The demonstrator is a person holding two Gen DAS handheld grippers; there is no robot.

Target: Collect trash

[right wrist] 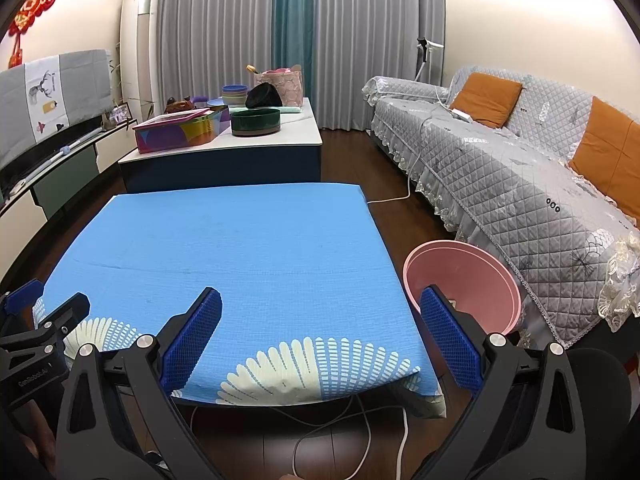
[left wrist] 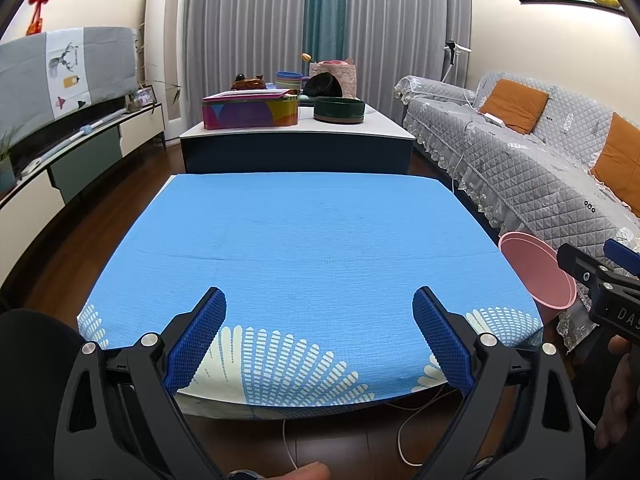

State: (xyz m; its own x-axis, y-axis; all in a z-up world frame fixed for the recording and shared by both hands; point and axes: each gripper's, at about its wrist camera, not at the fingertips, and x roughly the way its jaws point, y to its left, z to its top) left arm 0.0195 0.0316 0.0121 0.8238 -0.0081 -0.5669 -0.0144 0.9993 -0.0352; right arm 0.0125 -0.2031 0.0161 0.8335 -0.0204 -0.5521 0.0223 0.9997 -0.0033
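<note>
Trash is nowhere to be seen on the blue-clothed desk (left wrist: 312,240): its whole top lies bare in both wrist views, so the task looks to be either at its very start or at its end, and which of the two cannot be told from here.

On the left side, the left hand-held gripper (left wrist: 319,312) hovers over the near edge of the desk with its blue pads spread wide and nothing between them. Over toward the right, the right hand-held gripper (right wrist: 320,312) is likewise released and empty, poised above the desk's near right corner, its right pad overlapping the pink bin (right wrist: 464,284) in that view. The bin stands on the floor just beside the desk's right edge, between it and the grey sofa (right wrist: 520,184). Something pale shows low inside the bin, too small to identify.

If any litter remains, the next move calls for finding it first, perhaps on the floor, then closing on it and carrying it rightward over the bin's rim.
</note>
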